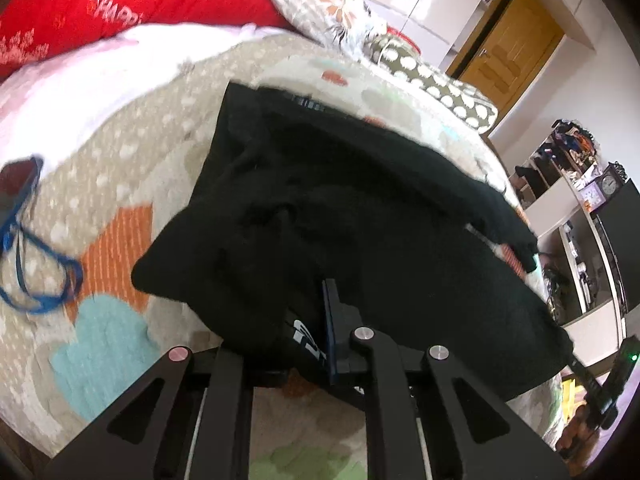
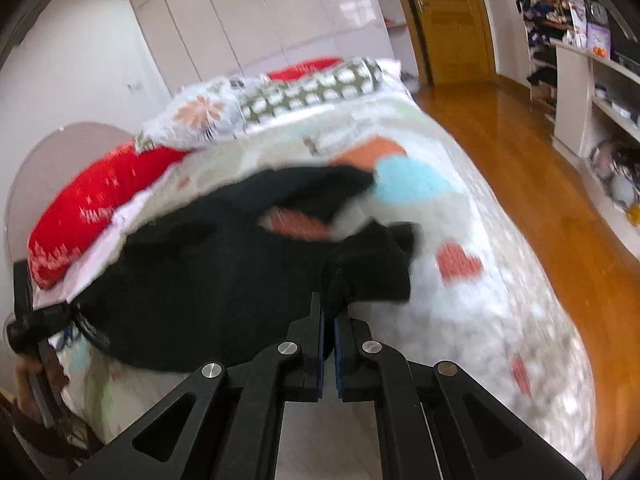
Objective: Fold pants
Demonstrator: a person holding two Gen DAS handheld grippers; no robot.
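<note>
Pants fill the middle of the left wrist picture, black and bunched, lying on the bed cover with its colored patches. The left gripper sits at the bottom middle of that picture. Its jaws are pinched on a near edge of the pants; cloth drapes over one finger, so only the right one shows well.

In the right wrist picture the pants sit in the middle and lower left. The right gripper is at the bottom middle, its jaws close together and clamped on a black fold. That picture is blurry (things look smeared), so I cannot tell how much cloth is caught.

A red pillow lies at the upper left of the left wrist picture. A blue strap lies at the left edge, well apart from the pants.

What could go wrong? I think the cloth could slip out if a pinch holds only a thin edge. The pants look lumpy, so a fold made now could come out crooked. A hard pull could drag the soft bed cover along too.
</note>
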